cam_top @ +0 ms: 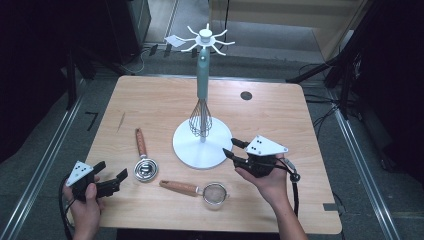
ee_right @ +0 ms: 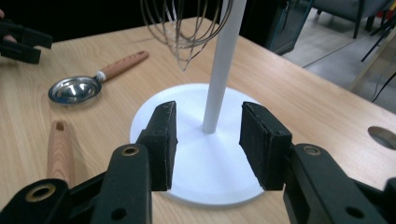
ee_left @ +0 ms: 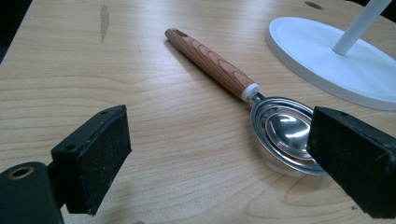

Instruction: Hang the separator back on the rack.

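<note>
A white hook stand (cam_top: 199, 150) rises from a round base at mid-table. From it hangs a whisk (cam_top: 201, 117) with a teal handle. My right gripper (cam_top: 234, 148) stands open just right of the base. In the right gripper view, my right gripper (ee_right: 208, 144) hovers low over the base (ee_right: 187, 93), with the pole (ee_right: 224, 60) just beyond the gap and the whisk wires (ee_right: 187, 32) above. My left gripper (cam_top: 111, 171) is open at the front left, nothing between its pads. A wooden-handled metal scoop (cam_top: 146, 167) lies just ahead of my left gripper (ee_left: 219, 158), beside the right pad.
A small strainer (cam_top: 216, 194) with a wooden handle lies near the table's front edge, between the two hands. A dark round hole (cam_top: 246, 95) sits in the far right of the tabletop. Dark stands and cables surround the table on the floor.
</note>
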`<state>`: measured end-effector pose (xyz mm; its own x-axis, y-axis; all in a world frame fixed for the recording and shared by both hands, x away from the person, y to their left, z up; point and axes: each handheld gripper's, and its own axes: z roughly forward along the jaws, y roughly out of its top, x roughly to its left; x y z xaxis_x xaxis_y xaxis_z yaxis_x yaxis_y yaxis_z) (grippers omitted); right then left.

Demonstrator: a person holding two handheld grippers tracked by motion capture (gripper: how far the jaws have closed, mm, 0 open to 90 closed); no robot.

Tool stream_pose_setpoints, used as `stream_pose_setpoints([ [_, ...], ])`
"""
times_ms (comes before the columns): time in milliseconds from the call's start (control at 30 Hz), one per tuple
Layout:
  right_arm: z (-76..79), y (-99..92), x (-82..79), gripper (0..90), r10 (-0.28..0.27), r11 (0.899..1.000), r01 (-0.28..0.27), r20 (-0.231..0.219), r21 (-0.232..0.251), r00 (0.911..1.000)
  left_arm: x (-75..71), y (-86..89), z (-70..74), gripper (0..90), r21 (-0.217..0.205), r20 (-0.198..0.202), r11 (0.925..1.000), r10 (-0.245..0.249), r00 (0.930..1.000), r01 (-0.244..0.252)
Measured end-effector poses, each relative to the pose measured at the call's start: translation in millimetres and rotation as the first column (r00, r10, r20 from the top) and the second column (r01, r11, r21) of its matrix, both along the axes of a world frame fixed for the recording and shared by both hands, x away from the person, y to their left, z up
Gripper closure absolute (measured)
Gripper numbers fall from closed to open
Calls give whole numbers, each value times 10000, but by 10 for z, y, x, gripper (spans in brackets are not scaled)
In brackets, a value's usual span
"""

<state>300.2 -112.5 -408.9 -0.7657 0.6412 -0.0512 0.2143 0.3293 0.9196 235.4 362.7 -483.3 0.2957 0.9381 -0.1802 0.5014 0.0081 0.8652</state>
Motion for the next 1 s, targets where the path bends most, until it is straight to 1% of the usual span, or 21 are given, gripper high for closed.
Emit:
stream_pose_setpoints([
  [33, -31, 1, -1, 576, 38, 10000, -38, -162, -49, 9999, 3, -3, -1, 69, 14, -11, 10000, 0, 10000, 0],
  [100, -45, 0, 3, 572, 72, 9999, -74, -216, -72, 9997, 3, -3, 0, 69, 31, -12, 10000, -2, 10000, 2],
  [133, -72, 6, 4, 562, 83, 9997, -93, -453, -204, 9989, 5, -4, 0, 69, 27, -22, 10000, -17, 10000, 17],
  [167, -85, 8, 9, 561, 118, 9995, -133, -486, -303, 9988, 5, -4, 0, 69, 37, -23, 10000, -48, 10000, 48],
  [267, -125, 24, 14, 555, 306, 9986, -338, -779, -405, 9965, 5, -14, 0, 69, 139, -7, 9998, -105, 9999, 105],
  [300, -125, 24, 14, 555, 306, 9986, -338, -779, -405, 9965, 5, -14, 0, 69, 139, -7, 9998, -105, 9999, 105],
  [333, -149, 45, 16, 551, 396, 9975, -447, -919, -539, 9950, 5, -16, 0, 69, 153, 0, 9998, -121, 9999, 121],
  [400, -164, 69, 16, 549, 507, 9962, -575, -1023, -650, 9935, 4, -16, 1, 69, 197, -2, 9997, -118, 9999, 118],
  [533, -196, 117, 24, 548, 578, 9941, -697, -1385, -832, 9887, 2, -18, 2, 69, 208, -2, 9997, -149, 9999, 149],
  [567, -196, 117, 24, 548, 578, 9941, -697, -1385, -832, 9887, 2, -18, 2, 69, 208, -2, 9997, -149, 9999, 149],
  [600, -209, 142, 25, 539, 641, 9919, -795, -1506, -987, 9865, 2, -19, 2, 69, 213, 0, 9997, -157, 9999, 157],
  [733, -236, 194, 24, 521, 812, 9881, -1021, -1736, -1150, 9815, 3, -18, 2, 69, 205, -2, 9997, -161, 9999, 161],
  [767, -236, 194, 24, 521, 812, 9881, -1021, -1736, -1150, 9815, 3, -18, 2, 69, 205, -2, 9997, -161, 9999, 161],
  [800, -253, 223, 30, 505, 777, 9858, -1048, -1972, -1309, 9773, 3, -18, 1, 69, 202, 4, 9997, -141, 9999, 141],
  [833, -262, 239, 31, 501, 777, 9842, -1087, -2102, -1401, 9746, 2, -17, 2, 69, 191, -3, 9997, -153, 9999, 153],
  [900, -281, 268, 31, 499, 821, 9801, -1193, -2234, -1585, 9713, 1, -19, 2, 69, 199, 8, 9997, -139, 9999, 138],
  [933, -281, 268, 31, 499, 821, 9801, -1193, -2234, -1585, 9713, 1, -19, 2, 69, 199, 8, 9997, -139, 9999, 138],
  [967, -293, 295, 26, 492, 884, 9768, -1299, -2318, -1702, 9687, 2, -20, 2, 69, 230, -6, 9996, -167, 9999, 167],
  [1000, -297, 308, 27, 488, 940, 9747, -1371, -2326, -1767, 9680, 2, -20, 2, 69, 238, -3, 9996, -176, 9998, 176],
])
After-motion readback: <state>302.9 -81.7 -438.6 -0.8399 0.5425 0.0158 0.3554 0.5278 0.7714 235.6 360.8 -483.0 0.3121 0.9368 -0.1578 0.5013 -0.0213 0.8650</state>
